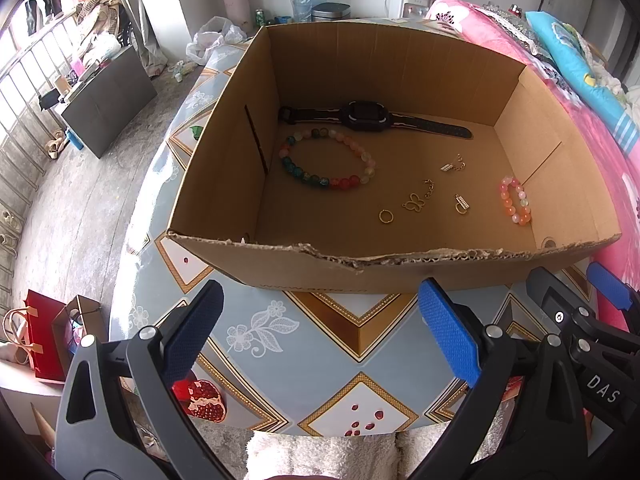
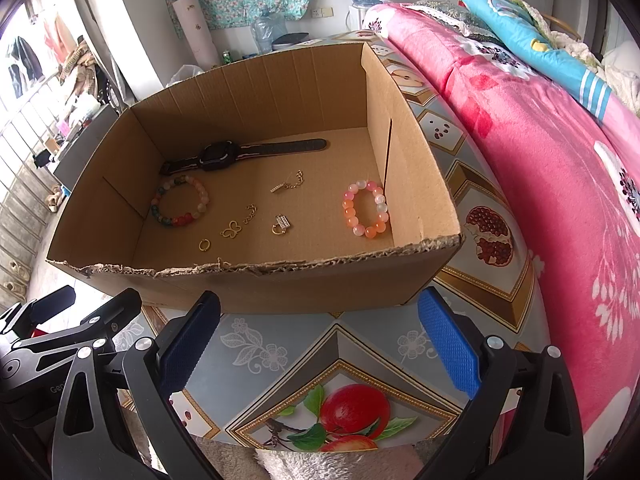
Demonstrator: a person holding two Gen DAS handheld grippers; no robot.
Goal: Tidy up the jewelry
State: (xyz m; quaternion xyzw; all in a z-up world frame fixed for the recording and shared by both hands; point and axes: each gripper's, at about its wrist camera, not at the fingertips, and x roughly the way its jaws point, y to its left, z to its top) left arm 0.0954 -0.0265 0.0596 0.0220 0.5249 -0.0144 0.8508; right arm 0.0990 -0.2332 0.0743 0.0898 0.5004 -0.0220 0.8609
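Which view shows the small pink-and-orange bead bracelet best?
The right wrist view: the pink-and-orange bracelet lies nearer the picture's middle, its whole ring of beads open to view. The left wrist view shows the same bracelet smaller and foreshortened, near the cardboard box's right wall.

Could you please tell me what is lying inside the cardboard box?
Inside the cardboard box: a black watch, a multicoloured bead bracelet, a pink-orange bead bracelet and small gold pieces. The near wall hides the floor strip behind it.

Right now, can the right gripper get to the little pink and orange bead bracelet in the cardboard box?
Probably yes. The right gripper is open and empty, the cardboard box has no lid, and the pink and orange bead bracelet lies alone. It must lift over the torn front wall first.
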